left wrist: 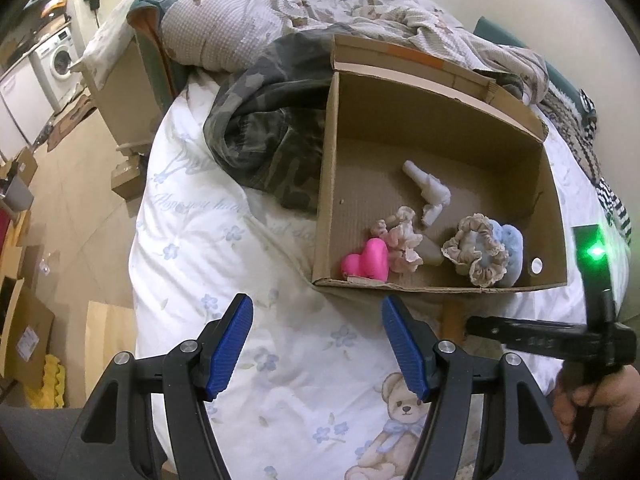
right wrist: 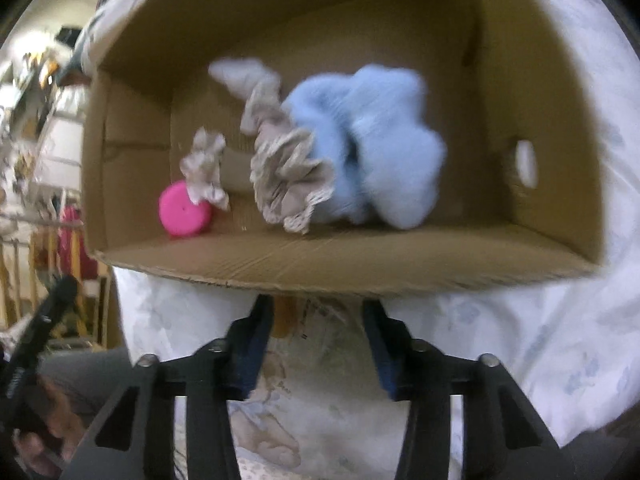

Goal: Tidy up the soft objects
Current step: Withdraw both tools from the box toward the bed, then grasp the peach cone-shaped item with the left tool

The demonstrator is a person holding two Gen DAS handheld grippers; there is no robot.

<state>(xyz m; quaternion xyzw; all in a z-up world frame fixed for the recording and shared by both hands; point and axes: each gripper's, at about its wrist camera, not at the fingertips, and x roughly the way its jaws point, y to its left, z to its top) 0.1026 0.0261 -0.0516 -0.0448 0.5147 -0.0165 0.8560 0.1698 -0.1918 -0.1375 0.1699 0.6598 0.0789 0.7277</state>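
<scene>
An open cardboard box (left wrist: 496, 120) sits on the bed. Inside lie a pink heart (left wrist: 368, 263), a pale pink scrunchie (left wrist: 402, 240), a white cloth piece (left wrist: 430, 192), a beige lace scrunchie (left wrist: 478, 250) and a fluffy blue scrunchie (left wrist: 510, 240). My left gripper (left wrist: 318, 346) is open and empty, above the quilt in front of the box. In the blurred right wrist view the box (right wrist: 360, 268) fills the frame, with the blue scrunchie (right wrist: 384, 144), beige scrunchie (right wrist: 288, 176) and pink heart (right wrist: 184, 210) inside. My right gripper (right wrist: 318, 344) is open and empty just outside the box's near wall.
A white floral quilt with a teddy-bear print (left wrist: 404, 404) covers the bed. A camouflage garment (left wrist: 272, 128) lies left of the box, with crumpled bedding (left wrist: 248, 16) behind. Cardboard boxes (left wrist: 24, 332) stand on the floor at left, and a washing machine (left wrist: 58, 60) is far left.
</scene>
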